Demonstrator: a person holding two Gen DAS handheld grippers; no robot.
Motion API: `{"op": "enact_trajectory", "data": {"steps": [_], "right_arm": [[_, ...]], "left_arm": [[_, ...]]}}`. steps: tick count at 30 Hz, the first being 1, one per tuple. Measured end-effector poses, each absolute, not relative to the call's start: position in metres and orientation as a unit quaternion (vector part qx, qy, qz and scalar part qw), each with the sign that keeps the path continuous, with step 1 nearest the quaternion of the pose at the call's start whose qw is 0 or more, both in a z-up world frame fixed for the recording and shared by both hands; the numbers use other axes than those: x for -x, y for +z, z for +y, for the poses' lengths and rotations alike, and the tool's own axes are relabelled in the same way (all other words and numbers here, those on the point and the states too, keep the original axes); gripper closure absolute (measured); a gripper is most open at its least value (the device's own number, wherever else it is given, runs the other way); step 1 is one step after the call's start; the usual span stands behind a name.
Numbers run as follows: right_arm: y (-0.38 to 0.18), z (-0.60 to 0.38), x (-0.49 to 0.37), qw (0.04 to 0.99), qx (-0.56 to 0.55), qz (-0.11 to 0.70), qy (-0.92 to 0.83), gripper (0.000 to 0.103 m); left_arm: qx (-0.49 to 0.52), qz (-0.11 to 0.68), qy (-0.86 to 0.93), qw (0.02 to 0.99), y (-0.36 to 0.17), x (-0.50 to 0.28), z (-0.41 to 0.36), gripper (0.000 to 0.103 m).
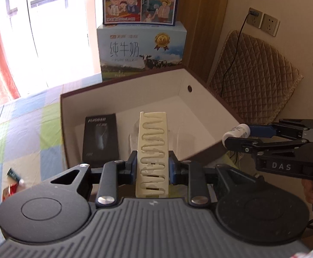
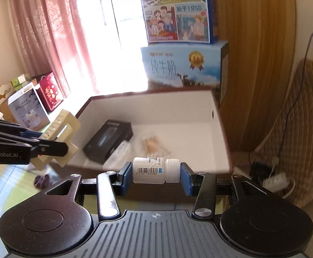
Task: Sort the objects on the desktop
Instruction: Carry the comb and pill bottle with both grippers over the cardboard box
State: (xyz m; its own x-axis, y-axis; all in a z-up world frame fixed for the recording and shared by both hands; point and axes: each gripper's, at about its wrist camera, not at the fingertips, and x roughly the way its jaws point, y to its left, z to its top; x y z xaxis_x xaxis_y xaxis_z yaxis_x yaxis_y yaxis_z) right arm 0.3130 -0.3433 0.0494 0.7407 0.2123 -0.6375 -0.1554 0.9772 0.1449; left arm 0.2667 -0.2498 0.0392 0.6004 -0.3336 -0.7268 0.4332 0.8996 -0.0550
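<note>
The open box [image 2: 218, 129] holds a black carton [image 2: 109, 140] and clear packets [image 2: 154, 144]. Left tongs [image 1: 152, 167] clamp a cream comb [image 1: 153, 150]; right tongs [image 2: 155, 172] clamp a white bottle [image 2: 152, 169], both near the box's front.

Left gripper [image 1: 152, 167]: matte black linkage arms with silver screws, blue pads on the fingers [image 1: 172, 167], a ribbed grey body flanked by two round black discs, and "GenRobot.AI" in white on its side. Right gripper [image 2: 156, 173]: the same build, with "DAS" lettered on its side.
</note>
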Motion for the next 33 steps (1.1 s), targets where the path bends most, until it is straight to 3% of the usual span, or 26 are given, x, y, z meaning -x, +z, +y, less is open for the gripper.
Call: {"op": "enact_trajectory", "data": {"steps": [13,33], "right_arm": [[0.023,-0.367,-0.397,0.909,0.015,0.399,0.118,0.059],[-0.011,-0.361,-0.444,0.856,0.098,0.479,0.166,0.059]], "left_arm": [[-0.046,0.441,-0.221,0.869,0.004,-0.352,-0.303,0.08],[-0.09,0.528,-0.21,0.818,-0.064,-0.393,-0.328,0.08]]}}
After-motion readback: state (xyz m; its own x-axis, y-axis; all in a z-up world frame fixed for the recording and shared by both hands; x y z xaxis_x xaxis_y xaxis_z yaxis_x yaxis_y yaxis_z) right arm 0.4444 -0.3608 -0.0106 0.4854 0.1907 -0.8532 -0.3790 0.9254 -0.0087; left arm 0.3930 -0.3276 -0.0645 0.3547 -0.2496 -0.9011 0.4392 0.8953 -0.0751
